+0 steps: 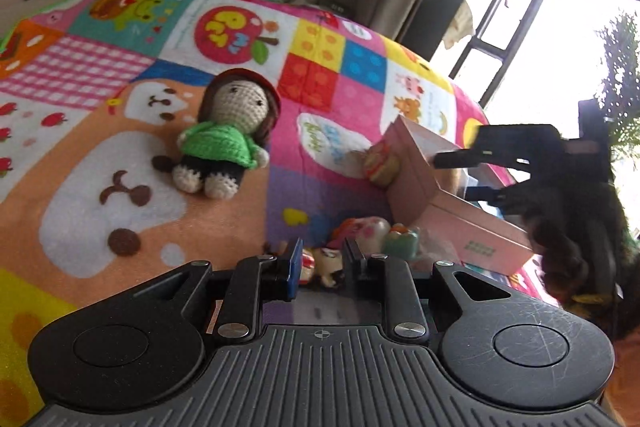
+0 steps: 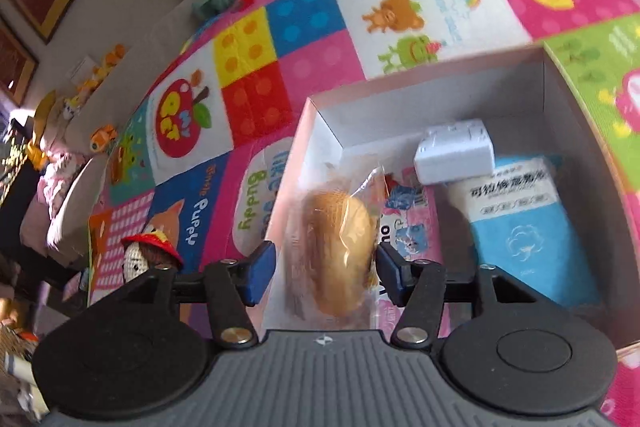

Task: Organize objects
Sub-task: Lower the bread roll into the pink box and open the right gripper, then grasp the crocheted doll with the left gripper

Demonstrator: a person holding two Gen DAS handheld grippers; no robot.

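One box (image 2: 560, 99), four items inside; right tongs (image 2: 325, 267) wide apart, left tongs (image 1: 320, 263) narrowly parted, empty.

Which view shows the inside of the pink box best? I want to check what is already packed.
The right wrist view: it looks down into the pink box, showing a white adapter, a blue packet and wrapped bread. The left wrist view shows only its outer walls.

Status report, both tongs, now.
Right tongs open around wrapped bun over pink box. Left tongs open, empty. Doll still out.
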